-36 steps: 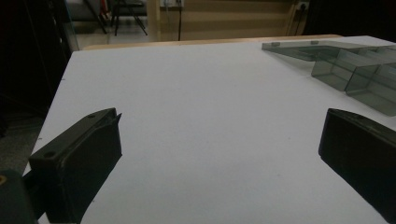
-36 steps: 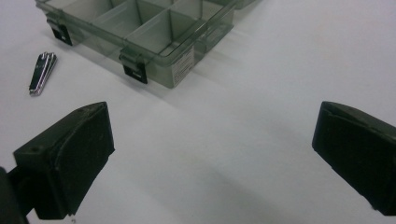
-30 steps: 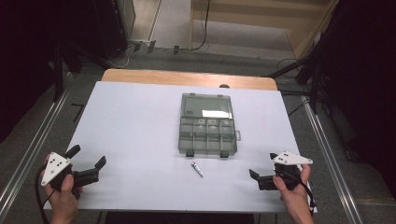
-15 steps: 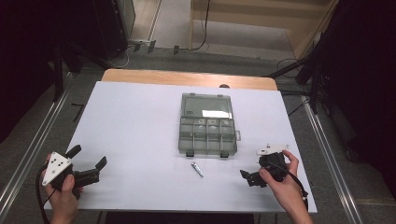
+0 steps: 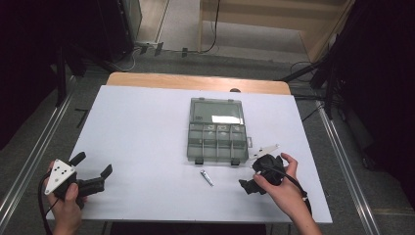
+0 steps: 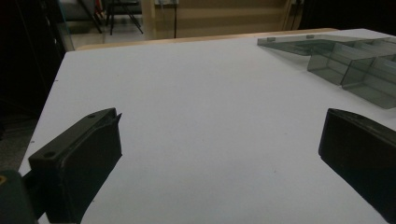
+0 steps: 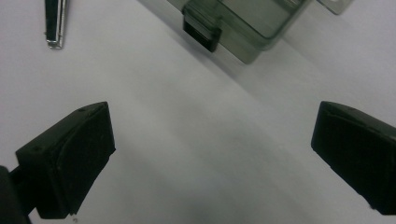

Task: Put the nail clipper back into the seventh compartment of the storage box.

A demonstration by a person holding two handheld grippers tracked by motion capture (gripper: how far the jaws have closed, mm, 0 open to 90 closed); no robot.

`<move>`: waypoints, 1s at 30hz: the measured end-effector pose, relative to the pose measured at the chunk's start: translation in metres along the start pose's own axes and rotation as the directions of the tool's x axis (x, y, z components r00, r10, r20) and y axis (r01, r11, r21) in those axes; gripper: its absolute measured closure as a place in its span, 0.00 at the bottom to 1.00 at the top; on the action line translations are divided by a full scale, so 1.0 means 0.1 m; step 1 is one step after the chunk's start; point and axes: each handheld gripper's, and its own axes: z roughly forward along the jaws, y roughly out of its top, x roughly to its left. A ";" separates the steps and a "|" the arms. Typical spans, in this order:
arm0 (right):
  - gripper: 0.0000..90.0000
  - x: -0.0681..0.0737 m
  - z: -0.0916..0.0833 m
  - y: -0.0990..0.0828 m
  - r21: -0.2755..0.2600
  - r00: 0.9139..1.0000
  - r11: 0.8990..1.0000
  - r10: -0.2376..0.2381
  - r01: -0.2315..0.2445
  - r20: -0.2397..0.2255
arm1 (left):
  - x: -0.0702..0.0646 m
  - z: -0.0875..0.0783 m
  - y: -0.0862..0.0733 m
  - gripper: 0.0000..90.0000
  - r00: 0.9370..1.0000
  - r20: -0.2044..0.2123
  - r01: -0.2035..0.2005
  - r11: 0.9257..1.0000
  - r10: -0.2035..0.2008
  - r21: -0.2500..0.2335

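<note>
- Right gripper [image 5: 250,172]: jaws spread, empty, just off the box's [image 5: 217,142] front right corner.
- Clip [image 5: 207,177] lies on the table [image 5: 147,127], between box and gripper.
- Left gripper [image 5: 93,169]: spread, empty, well apart at the left.

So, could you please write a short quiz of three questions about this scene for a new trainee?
1. True or false: the lid of the smoky transparent plastic compartment box is open.
2. Which gripper is nearer to the small slim metal piece lying on the white table: A the left gripper, B the right gripper?
3. Fill in: the jaws of both grippers are ____.

Key: 1 true; 2 B; 3 open, holding nothing.
</note>
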 end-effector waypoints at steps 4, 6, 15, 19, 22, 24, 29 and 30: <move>0.01 0.11 0.02 0.10 0.017 1.000 1.000 -0.014 0.015 -0.020 | 0.00 0.00 0.00 0.00 1.000 -0.001 -0.002 1.000 0.002 0.001; 0.02 0.16 0.03 0.14 0.014 0.999 1.000 -0.018 0.018 -0.033 | 0.00 0.00 0.00 0.00 1.000 0.000 -0.003 1.000 0.003 0.001; 0.15 0.36 0.09 0.28 0.027 0.997 0.998 -0.050 0.052 -0.051 | 0.00 0.01 0.00 0.00 1.000 0.003 -0.003 1.000 0.003 0.001; 0.16 0.46 0.13 0.35 0.039 0.996 0.998 -0.054 0.057 -0.076 | 0.00 0.01 0.00 0.00 1.000 0.004 -0.004 1.000 0.004 0.002; 0.20 0.51 0.15 0.40 0.036 0.995 0.998 -0.057 0.060 -0.081 | 0.00 0.01 0.00 0.00 1.000 0.004 -0.002 1.000 0.002 0.002; 0.36 0.55 0.16 0.43 0.016 0.994 0.999 -0.045 0.047 -0.104 | 0.00 0.01 0.00 0.00 1.000 0.004 -0.002 1.000 0.002 0.002; 0.48 0.62 0.20 0.51 0.026 0.987 0.999 -0.016 0.020 -0.160 | 0.00 0.01 0.00 0.00 1.000 0.007 -0.002 1.000 0.002 0.003; 0.48 0.62 0.20 0.51 0.026 0.987 0.999 -0.016 0.020 -0.160 | 0.00 0.01 0.00 0.00 1.000 0.007 -0.002 1.000 0.002 0.003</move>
